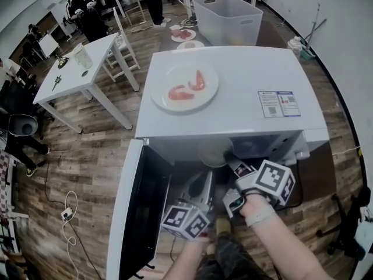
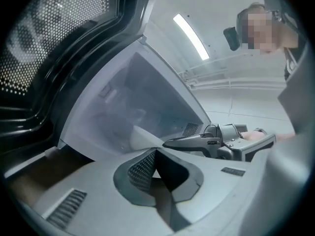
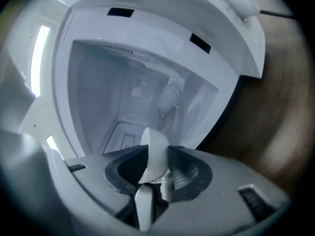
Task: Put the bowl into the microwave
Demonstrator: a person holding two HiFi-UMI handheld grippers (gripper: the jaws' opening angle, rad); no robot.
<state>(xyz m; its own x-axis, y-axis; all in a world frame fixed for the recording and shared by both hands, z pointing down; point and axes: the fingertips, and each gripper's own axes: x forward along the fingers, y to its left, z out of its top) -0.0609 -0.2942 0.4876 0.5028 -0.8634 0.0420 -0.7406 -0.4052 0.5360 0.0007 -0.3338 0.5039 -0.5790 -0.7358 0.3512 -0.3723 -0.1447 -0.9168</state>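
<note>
The right gripper (image 3: 155, 149) pinched the bowl (image 3: 153, 157) by its rim at the near mouth of the microwave (image 1: 245, 80). The left gripper (image 2: 155, 152) was closed and empty. On so slight a hold, the bowl could slip and drop short of the cavity.

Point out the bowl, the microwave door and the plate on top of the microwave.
bowl (image 3: 153, 154), right gripper view, on its white wall near the rim.
microwave door (image 1: 143, 214), head view, on the dark inner window.
plate (image 1: 166, 77), head view, on a bare white part near the rim.
</note>
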